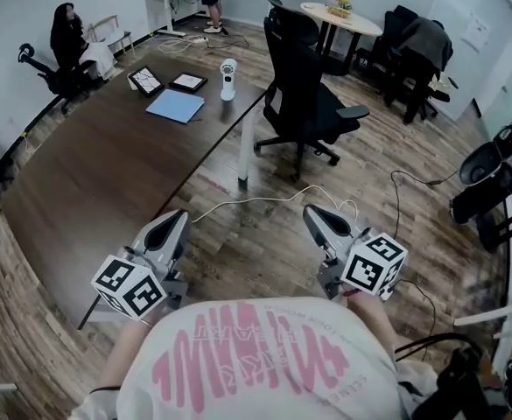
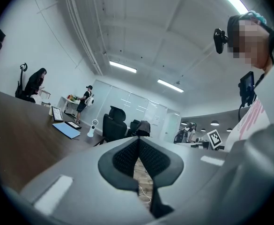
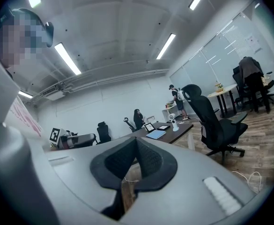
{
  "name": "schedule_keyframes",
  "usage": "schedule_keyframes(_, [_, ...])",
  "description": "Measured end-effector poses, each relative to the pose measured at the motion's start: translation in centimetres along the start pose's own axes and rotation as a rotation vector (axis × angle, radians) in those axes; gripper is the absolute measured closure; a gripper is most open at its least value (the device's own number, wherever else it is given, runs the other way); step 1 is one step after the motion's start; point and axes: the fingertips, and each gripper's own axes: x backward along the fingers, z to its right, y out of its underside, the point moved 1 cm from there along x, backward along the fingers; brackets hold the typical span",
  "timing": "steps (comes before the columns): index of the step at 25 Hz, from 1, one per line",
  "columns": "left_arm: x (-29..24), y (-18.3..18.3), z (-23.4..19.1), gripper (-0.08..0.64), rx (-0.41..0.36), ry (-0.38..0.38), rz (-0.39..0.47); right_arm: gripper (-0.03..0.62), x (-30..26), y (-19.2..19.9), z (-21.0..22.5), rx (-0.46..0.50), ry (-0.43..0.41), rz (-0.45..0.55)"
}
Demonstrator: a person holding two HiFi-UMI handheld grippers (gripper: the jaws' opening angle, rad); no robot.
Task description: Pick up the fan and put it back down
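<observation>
Noted fan (image 1: pixel 228 79) upright at desk's (image 1: pixel 89 173) far end, well ahead; seemingly nearer left gripper (image 1: pixel 175 223) than right gripper (image 1: pixel 317 217), both closed, empty.

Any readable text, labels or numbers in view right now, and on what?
Nothing reads clearly.
Pink print on the shirt: upside down, blurred, unreadable.
Cubes on left gripper and right gripper: square patterns, no words.
Wall sheets: too small.
Fan: no legible label.
</observation>
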Motion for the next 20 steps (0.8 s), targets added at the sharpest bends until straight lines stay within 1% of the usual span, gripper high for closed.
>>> schedule_keyframes(6, [-1.3, 0.7, -0.7, 0.54, 0.013, 0.026, -0.003, 0.586, -0.6, 1.0, 1.1, -0.029, 0.013, -0.02])
schedule_keyframes(11, [-2.4, 1.1, -0.5, 0.54, 0.019, 0.013, -0.018, 0.586, -1.0, 1.4, 2.0, -0.034, 0.005, -0.044])
schedule_keyframes(14, [-3.4, 1.9, -0.4, 0.54, -0.001, 0.005, -0.033, 0.586, -1.1, 1.4, 2.6, -0.033, 0.0, -0.064])
schedule_keyframes(17, [-5.1, 2.3, -0.4, 0.541, -0.032, 0.0, -0.038, 0.586, -1.4, 0.9, 4.1, -0.034, -0.014, -0.077])
schedule_keyframes(20, [-7.4, 1.8, -0.4, 0.541, -0.02, -0.019, -0.021, 0.586, -2.0, 0.1, 6.5, -0.029, -0.032, -0.096])
